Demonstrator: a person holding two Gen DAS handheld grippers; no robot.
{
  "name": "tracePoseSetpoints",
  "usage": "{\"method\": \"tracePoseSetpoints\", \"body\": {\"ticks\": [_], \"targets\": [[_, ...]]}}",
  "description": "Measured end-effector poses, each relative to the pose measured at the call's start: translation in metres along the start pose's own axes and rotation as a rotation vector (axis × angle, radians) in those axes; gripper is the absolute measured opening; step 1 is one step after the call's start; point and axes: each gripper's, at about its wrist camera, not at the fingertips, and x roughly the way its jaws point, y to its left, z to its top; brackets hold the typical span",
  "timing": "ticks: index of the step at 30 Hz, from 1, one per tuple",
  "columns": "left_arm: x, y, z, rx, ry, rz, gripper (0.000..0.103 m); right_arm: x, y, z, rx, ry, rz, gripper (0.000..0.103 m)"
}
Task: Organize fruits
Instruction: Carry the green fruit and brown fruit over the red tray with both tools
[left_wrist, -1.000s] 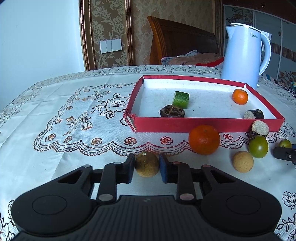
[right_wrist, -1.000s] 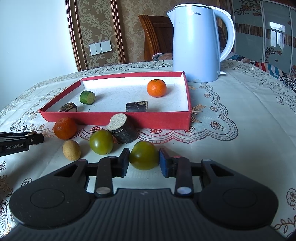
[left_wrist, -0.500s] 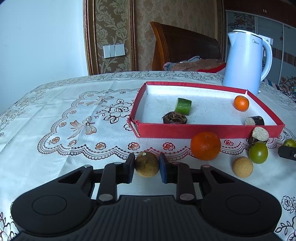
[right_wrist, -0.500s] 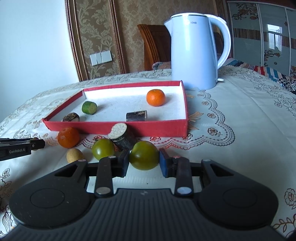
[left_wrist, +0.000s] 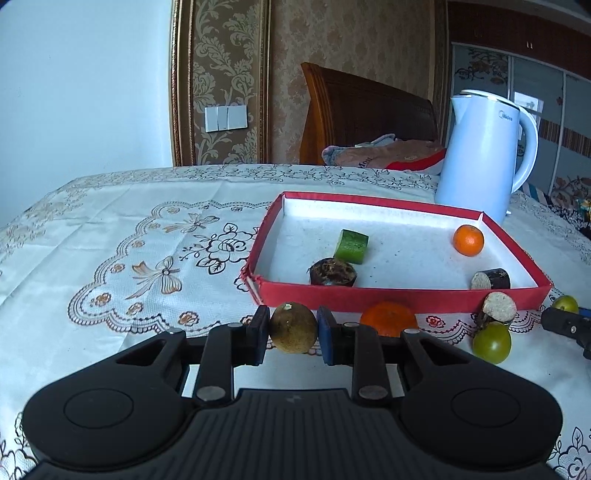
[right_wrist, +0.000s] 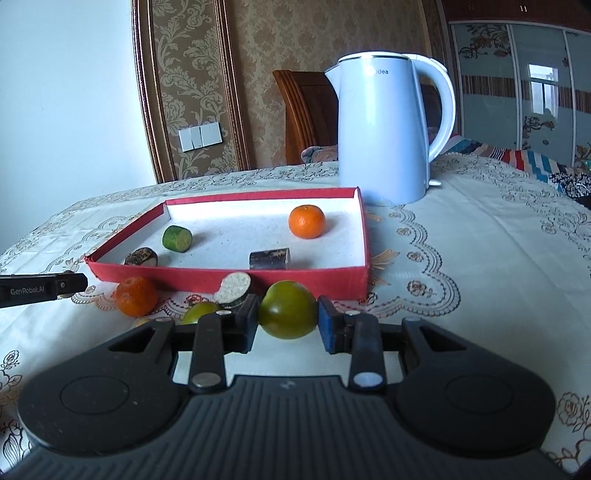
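So right now I'm holding two fruits at once: my left gripper (left_wrist: 291, 334) is pinching a brownish round fruit (left_wrist: 293, 328), stem nub pointing up and a bit left, and my right gripper (right_wrist: 286, 320) is clamping a green tomato (right_wrist: 288, 309). Both pads are pressing on the fruit, and both pieces are hanging just in front of the near wall of the red tray (left_wrist: 402, 294), not over it yet. Progress-wise I'd call it maybe halfway: the tray is already holding a small orange (right_wrist: 307, 226) at the far right, a green cucumber chunk (right_wrist: 177, 238) toward the left, a dark cut piece (left_wrist: 333, 272) against the near wall and a dark cylinder piece (right_wrist: 269, 258) lying on its side with its long axis running left-right. Sitting out on the tablecloth (left_wrist: 129, 258) there's a bigger orange (right_wrist: 136, 296), a second green tomato (left_wrist: 492, 341) and a cut dark piece (left_wrist: 498, 308) leaning with its pale face up, all close to the tray's near wall. In the right view something pale is peeking out beside my left finger too, can't tell what. Neither fruit I'm holding really has a long axis, both are pretty much balls, so I'm guessing orientation won't matter when dropping them in. The white kettle (right_wrist: 384, 125) is standing behind the tray's far right corner.
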Motion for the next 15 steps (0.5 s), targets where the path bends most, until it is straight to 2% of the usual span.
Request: {"method": "tracePoseSetpoints", "body": {"ticks": [3,15], "targets": [[0.005,-0.007,0.005,0.017,0.004,0.006,0.027,0.001,0.001,0.006,-0.014,-0.006,-0.007,0.032],[0.03,-0.026,0.028,-0.022,0.029,-0.006,0.027,0.017,0.011,0.031,-0.054,-0.028,-0.031,0.032]]}}
